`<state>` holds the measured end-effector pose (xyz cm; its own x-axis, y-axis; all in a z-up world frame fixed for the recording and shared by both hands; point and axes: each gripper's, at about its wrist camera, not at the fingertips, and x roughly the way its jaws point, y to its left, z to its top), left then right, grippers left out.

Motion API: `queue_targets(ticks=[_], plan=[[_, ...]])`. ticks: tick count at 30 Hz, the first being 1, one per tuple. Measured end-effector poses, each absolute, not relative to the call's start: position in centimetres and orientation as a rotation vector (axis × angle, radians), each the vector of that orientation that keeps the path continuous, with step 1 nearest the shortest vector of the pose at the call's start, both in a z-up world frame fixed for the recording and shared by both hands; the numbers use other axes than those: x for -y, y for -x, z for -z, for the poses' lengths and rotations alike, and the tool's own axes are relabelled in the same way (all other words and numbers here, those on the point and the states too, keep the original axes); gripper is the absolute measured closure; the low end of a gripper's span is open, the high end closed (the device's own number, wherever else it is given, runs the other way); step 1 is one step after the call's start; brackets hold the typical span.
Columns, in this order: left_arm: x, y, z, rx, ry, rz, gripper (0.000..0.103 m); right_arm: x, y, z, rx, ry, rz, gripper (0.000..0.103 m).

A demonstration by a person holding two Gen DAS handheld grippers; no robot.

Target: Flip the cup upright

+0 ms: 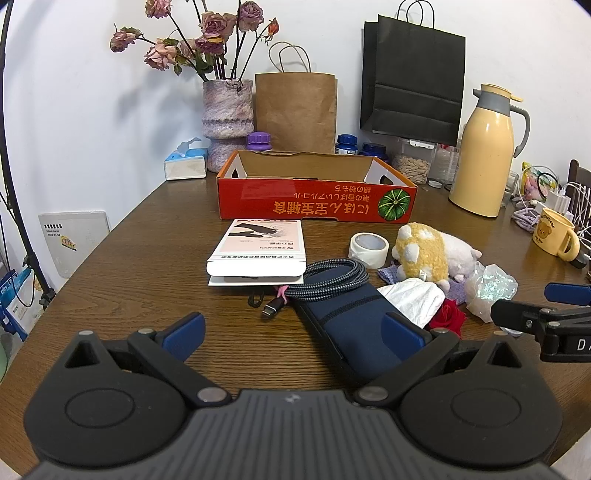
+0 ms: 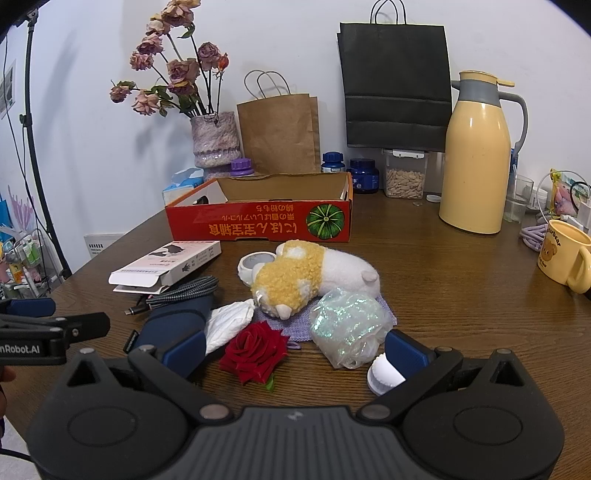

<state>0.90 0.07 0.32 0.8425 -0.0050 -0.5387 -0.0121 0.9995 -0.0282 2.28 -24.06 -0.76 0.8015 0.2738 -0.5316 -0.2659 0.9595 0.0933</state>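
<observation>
Lying by right hand-held gripper (image 2: 295, 350): white cup (image 2: 384, 374) (left view: hidden).

A home: a cluttered wooden table (image 1: 147, 236) with dried roses (image 1: 207, 33), thermos (image 1: 484, 155) and plush toy (image 2: 314, 273).

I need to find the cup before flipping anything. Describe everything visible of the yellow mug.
The yellow mug stands at the table's right edge, mouth upward, already upright. It looks like plastic, with a brown bear face and dark lettering on its side and a thick handle facing the camera's right. Neither gripper touches it; a purple cable lies beside it.
</observation>
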Motion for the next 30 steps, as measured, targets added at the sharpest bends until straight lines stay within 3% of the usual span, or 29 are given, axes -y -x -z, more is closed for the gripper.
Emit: queue_targets(ticks=[30], plan=[[1.1,-2.1,0.2,-0.592,0.056,-0.002,0.000,28.6,-4.1,2.8,-0.561,0.049,-0.275,0.003]])
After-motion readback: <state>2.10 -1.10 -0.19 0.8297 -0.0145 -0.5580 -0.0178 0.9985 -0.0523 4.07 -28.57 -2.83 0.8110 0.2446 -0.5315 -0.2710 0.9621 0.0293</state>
